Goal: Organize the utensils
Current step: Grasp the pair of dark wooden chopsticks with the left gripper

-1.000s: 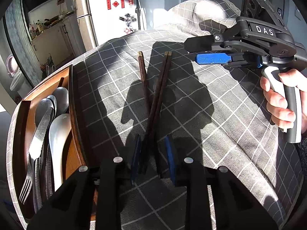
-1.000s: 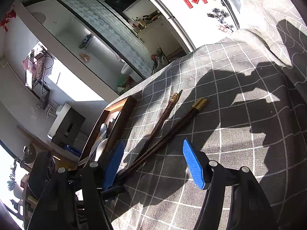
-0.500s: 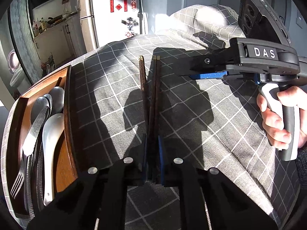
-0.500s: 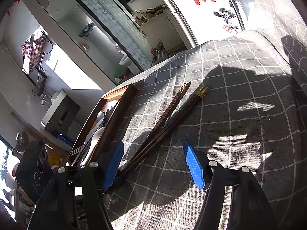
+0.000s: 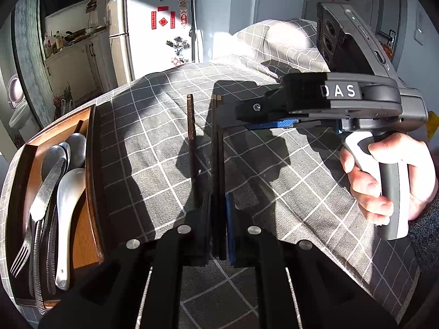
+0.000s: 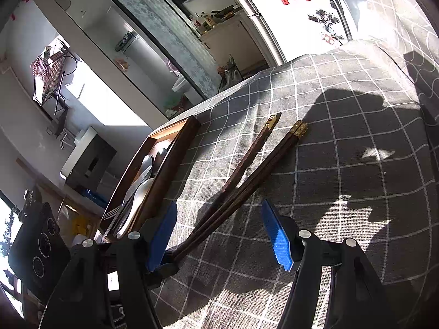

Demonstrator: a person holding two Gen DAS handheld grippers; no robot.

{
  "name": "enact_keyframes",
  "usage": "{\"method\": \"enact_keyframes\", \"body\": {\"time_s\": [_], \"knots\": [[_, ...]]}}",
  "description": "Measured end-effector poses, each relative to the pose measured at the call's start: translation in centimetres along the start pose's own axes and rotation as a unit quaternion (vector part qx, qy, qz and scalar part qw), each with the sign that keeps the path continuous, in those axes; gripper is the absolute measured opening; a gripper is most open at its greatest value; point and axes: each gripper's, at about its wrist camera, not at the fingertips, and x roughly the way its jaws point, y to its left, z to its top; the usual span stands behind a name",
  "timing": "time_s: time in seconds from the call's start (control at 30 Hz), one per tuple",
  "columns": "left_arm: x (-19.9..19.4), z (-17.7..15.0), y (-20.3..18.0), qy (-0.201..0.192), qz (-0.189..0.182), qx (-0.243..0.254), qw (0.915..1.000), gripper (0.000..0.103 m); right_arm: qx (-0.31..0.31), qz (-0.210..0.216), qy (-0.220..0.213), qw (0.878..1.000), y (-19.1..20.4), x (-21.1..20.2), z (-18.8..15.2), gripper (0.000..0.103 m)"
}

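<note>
My left gripper (image 5: 218,208) is shut on a pair of dark wooden chopsticks (image 5: 217,148) that point away across the checked cloth. A third chopstick (image 5: 191,134) lies just left of the pair, its near end by my left finger. In the right wrist view the pair (image 6: 263,164) and the single chopstick (image 6: 247,159) run up from the lower left, where the left gripper (image 6: 167,257) holds the pair. My right gripper (image 6: 222,235) is open and empty above the cloth; it also shows in the left wrist view (image 5: 271,123).
A wooden tray (image 5: 93,170) at the left holds spoons (image 5: 65,200), a knife (image 5: 44,192) and a fork (image 5: 22,255); the tray also shows in the right wrist view (image 6: 175,153). The grey checked cloth (image 5: 288,181) covers the table. A fridge (image 5: 153,27) stands beyond.
My left gripper closed on the pair of chopsticks and straightened them. The third chopstick stayed on the cloth. The right gripper stayed open and shifted slightly.
</note>
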Motion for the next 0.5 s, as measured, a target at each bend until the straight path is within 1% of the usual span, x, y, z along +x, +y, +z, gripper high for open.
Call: {"method": "enact_keyframes", "body": {"time_s": [0.07, 0.17, 0.23, 0.3, 0.5], "knots": [[-0.4, 0.1, 0.1, -0.009, -0.005, -0.009, 0.9999, 0.011, 0.014, 0.003, 0.005, 1.0, -0.4, 0.2, 0.0, 0.065], [-0.7, 0.4, 0.6, -0.018, -0.018, -0.032, 0.9992, 0.011, 0.059, 0.037, 0.025, 0.997, -1.2, 0.9, -0.3, 0.065], [-0.6, 0.4, 0.7, -0.017, -0.024, -0.037, 0.9989, 0.011, 0.077, 0.055, 0.034, 0.995, -1.2, 1.4, -0.6, 0.065], [-0.5, 0.3, 0.5, -0.014, -0.024, -0.033, 0.9991, 0.011, 0.072, 0.052, 0.037, 0.995, -0.7, 1.8, -0.6, 0.065], [-0.6, 0.3, -0.4, -0.016, -0.032, -0.023, 0.9991, 0.011, 0.062, 0.026, 0.032, 0.997, -0.3, 2.5, -0.5, 0.054]]}}
